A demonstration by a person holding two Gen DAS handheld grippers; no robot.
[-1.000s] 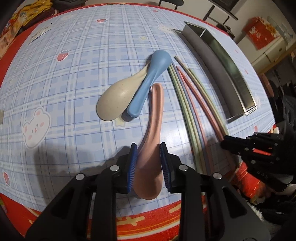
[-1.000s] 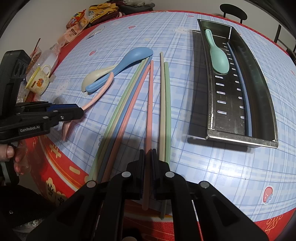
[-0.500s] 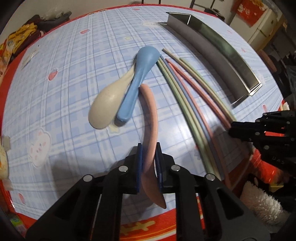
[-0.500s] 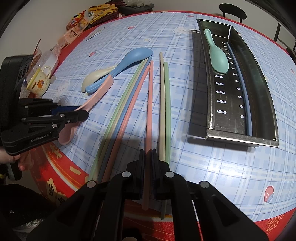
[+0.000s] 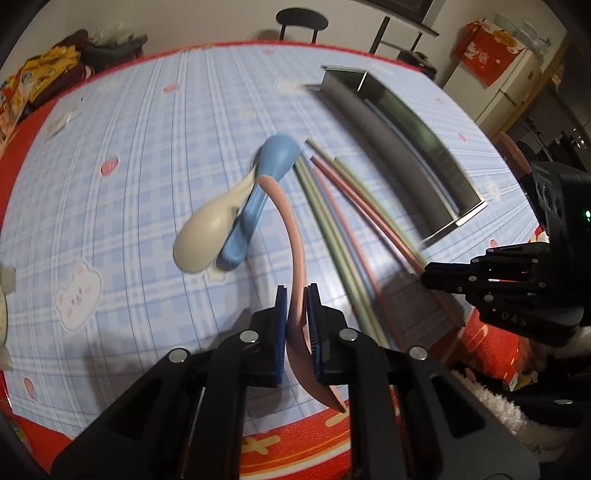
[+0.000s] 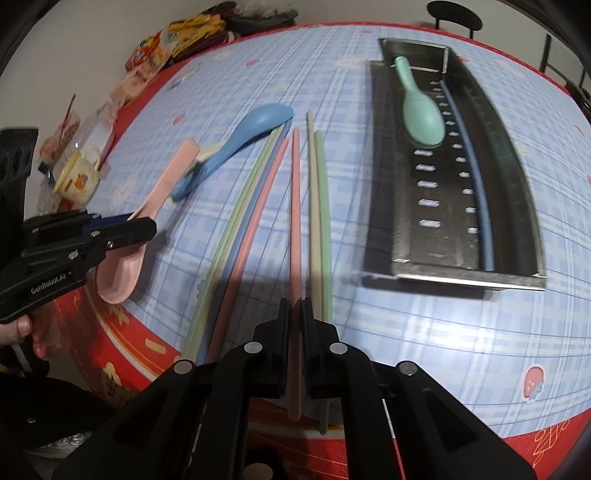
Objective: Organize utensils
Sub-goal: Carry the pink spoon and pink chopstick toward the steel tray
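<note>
My left gripper (image 5: 296,314) is shut on a pink spoon (image 5: 291,236), held on edge and lifted off the table; it also shows in the right wrist view (image 6: 147,218). My right gripper (image 6: 294,314) is shut on a pink chopstick (image 6: 295,206) among several pastel chopsticks (image 6: 240,221). A blue spoon (image 5: 258,192) lies across a cream spoon (image 5: 207,236). The steel tray (image 6: 517,206) holds a green spoon (image 6: 419,107) and a blue chopstick (image 6: 476,177).
The round table has a blue checked cloth (image 5: 129,166) with a red rim. A small mug (image 6: 79,177) and snack packets (image 6: 192,33) sit at its far left edge. A dark chair (image 5: 301,20) stands behind the table.
My left gripper has closed on the pink spoon, turned it on edge and lifted it. My right gripper stays shut on the pink chopstick, and has shifted a little.
</note>
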